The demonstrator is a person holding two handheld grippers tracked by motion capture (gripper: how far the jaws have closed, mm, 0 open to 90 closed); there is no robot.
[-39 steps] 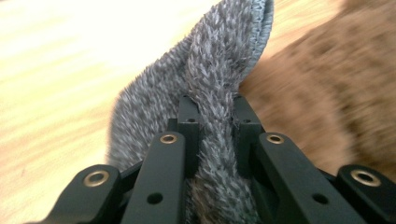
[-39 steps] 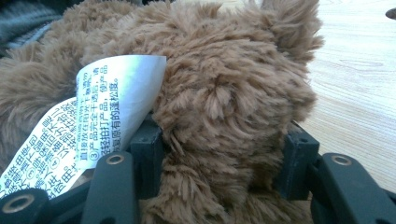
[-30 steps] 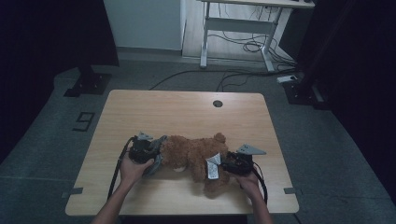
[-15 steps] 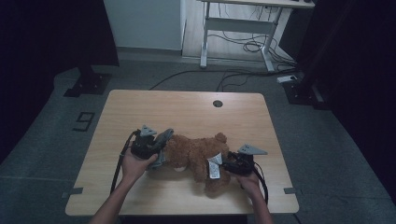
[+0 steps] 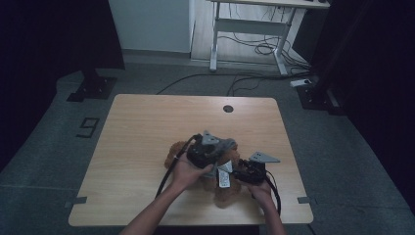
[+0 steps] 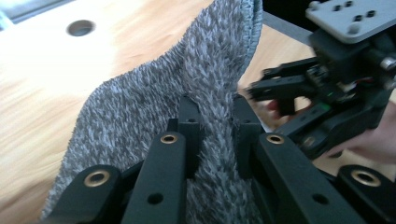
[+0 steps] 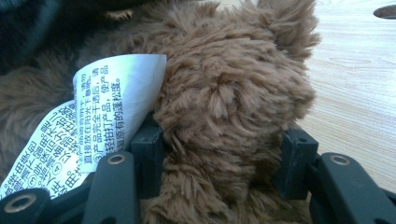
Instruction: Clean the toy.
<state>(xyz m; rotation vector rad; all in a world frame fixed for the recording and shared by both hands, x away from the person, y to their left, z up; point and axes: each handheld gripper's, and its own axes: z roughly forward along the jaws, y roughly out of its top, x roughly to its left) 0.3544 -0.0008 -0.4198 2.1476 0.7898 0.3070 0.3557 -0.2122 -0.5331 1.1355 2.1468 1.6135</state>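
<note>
From the high view a brown plush toy (image 5: 225, 188) lies on the tabletop (image 5: 142, 137) between both hands. The left hand-held gripper (image 6: 212, 123) view adds detail: its jaws pinch a grey knitted cloth (image 6: 187, 93). The right hand-held gripper (image 7: 219, 154) view shows its jaws clamping the toy's fur beside a white printed label (image 7: 107, 107).
</note>
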